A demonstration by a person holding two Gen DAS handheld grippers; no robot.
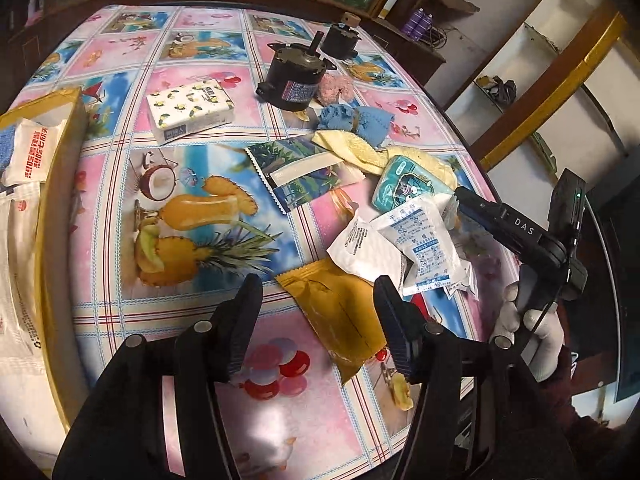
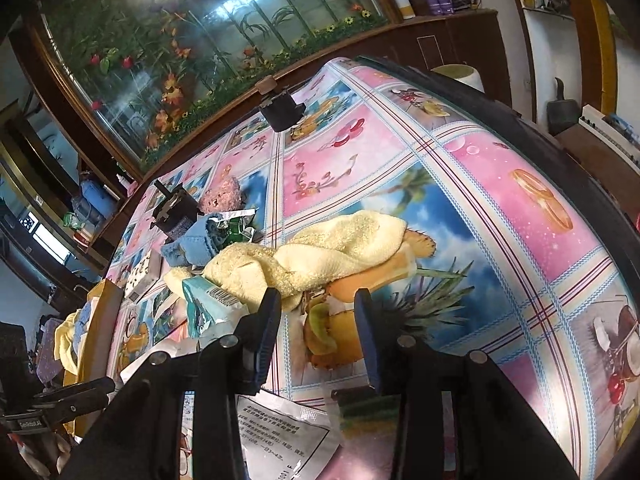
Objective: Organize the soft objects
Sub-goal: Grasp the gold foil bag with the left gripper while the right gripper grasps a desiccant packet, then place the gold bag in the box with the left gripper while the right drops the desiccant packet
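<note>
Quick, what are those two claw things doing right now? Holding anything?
Left gripper: open, holding nothing; the yellow-brown packet lies on the table between its fingers.
Right gripper: open, holding nothing, just short of the yellow towel.

L wrist cam is aimed down over the bench point(image 1: 168, 264) from close above; R wrist cam is tilted, low, nearer. Yellow towel point(image 2: 320, 256) & motors point(image 1: 294, 76) are shared.

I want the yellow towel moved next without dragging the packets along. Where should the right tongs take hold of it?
Grip the raised, bunched fold in the middle of the yellow towel, coming down from above with the right tongs, which are open just in front of it. That hump stands clear of the tablecloth, while the towel's left end lies against the teal tissue pack.
</note>
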